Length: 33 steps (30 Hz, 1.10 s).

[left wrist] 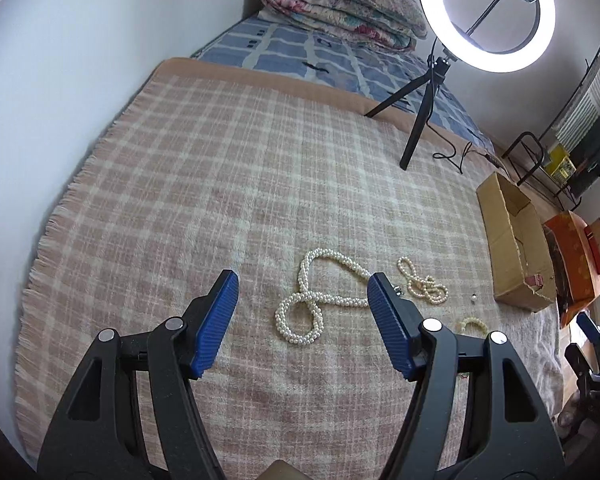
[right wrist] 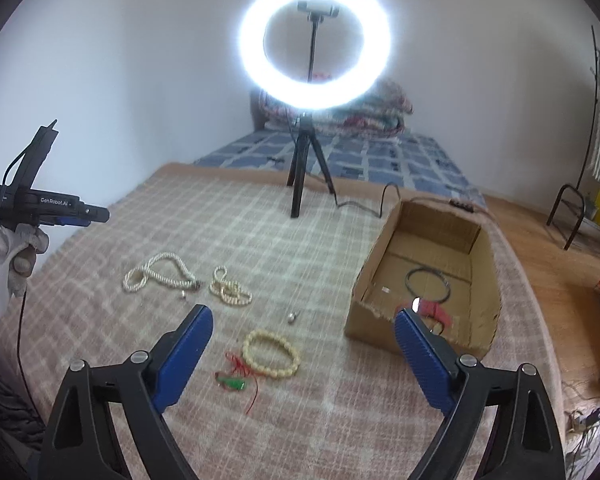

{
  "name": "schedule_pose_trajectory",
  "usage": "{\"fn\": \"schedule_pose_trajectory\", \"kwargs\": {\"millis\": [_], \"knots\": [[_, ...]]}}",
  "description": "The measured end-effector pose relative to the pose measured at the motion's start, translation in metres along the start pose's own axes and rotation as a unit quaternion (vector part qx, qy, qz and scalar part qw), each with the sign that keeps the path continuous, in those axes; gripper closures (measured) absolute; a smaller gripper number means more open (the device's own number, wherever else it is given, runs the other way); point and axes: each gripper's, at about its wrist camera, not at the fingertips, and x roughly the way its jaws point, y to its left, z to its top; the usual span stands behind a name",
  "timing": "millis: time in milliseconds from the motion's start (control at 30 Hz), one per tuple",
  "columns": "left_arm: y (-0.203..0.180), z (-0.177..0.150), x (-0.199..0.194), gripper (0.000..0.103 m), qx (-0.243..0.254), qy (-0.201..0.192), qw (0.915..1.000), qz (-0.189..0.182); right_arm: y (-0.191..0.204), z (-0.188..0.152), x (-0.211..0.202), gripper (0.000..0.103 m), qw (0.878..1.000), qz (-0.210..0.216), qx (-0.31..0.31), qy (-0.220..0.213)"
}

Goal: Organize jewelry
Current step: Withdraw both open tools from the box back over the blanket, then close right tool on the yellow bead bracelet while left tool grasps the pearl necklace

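Observation:
A thick white pearl necklace (left wrist: pixel 312 300) lies looped on the plaid blanket, just ahead of my open, empty left gripper (left wrist: pixel 302 280); it also shows in the right wrist view (right wrist: pixel 160 274). A thinner cream bead strand (left wrist: pixel 422 285) (right wrist: pixel 230 292) lies to its right. A cream bead bracelet (right wrist: pixel 272 354) and a green pendant on red cord (right wrist: pixel 234 382) lie between the jaws of my open, empty right gripper (right wrist: pixel 304 316). A small silver piece (right wrist: pixel 293 316) lies beyond. An open cardboard box (right wrist: pixel 480 280) holds a dark ring bangle (right wrist: pixel 428 284) and a red item (right wrist: pixel 436 310).
A ring light on a black tripod (right wrist: pixel 300 176) stands on the bed beyond the jewelry, its cable (right wrist: pixel 380 204) trailing toward the box. A folded floral quilt (left wrist: pixel 340 8) lies at the bed's head. An orange box (left wrist: pixel 576 264) and a metal rack (left wrist: pixel 560 160) stand beside the bed on the right.

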Motion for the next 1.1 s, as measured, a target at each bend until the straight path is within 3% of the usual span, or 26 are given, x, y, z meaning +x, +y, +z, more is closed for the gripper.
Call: {"fn": "schedule_pose_trajectory", "kwargs": {"millis": [100, 333, 533, 733, 1000, 1100], "knots": [[-0.002, -0.004, 0.008, 0.034, 0.006, 0.015, 0.9999, -0.006, -0.003, -0.002, 0.008, 0.019, 1.0, 0.013, 0.012, 0.024], [-0.014, -0.013, 0.023, 0.047, 0.025, 0.045, 0.9984, -0.022, -0.003, -0.011, 0.036, 0.032, 0.995, 0.024, 0.025, 0.089], [-0.035, -0.018, 0.029, 0.047, 0.07, 0.055, 0.9953, -0.037, -0.007, -0.02, 0.062, 0.041, 0.99, 0.02, 0.037, 0.131], [-0.064, -0.026, 0.053, 0.047, 0.142, 0.09, 0.9846, -0.046, -0.012, -0.023, 0.078, 0.044, 0.987, 0.022, 0.05, 0.154], [-0.082, -0.017, 0.084, 0.047, 0.187, 0.118, 0.9739, -0.052, -0.016, -0.023, 0.087, 0.049, 0.984, 0.027, 0.062, 0.163], [-0.078, -0.012, 0.096, 0.047, 0.168, 0.137, 0.9738, -0.07, -0.017, -0.025, 0.09, 0.05, 0.983, 0.027, 0.063, 0.168]]}}
